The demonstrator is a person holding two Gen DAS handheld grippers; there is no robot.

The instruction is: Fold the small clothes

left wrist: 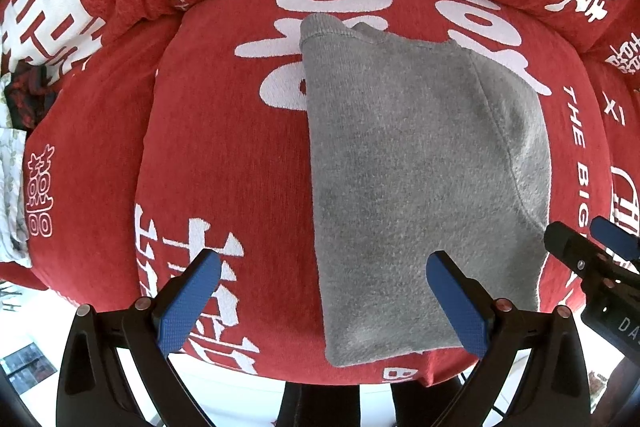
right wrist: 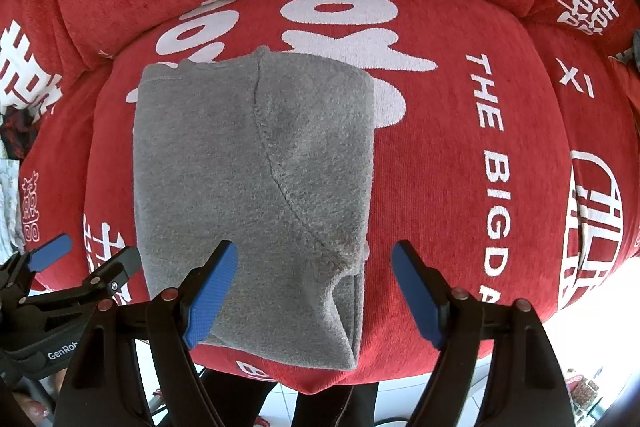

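I see the folded grey garment on the red sofa cushion; its near edge drops out of sight. My left gripper and right gripper are both spread, holding nothing.

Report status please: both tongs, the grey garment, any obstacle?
Left tongs open, empty. Right tongs open, empty. Grey garment lies folded on red cushion, not gripped. Nothing in the way.

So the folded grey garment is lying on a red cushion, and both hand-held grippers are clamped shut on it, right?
Not quite. The grey garment does lie folded on the red cushion, but both hand-held grippers are open and holding nothing. The left wrist view shows the left one with its jaws apart, and the right wrist view shows the same for the right one.
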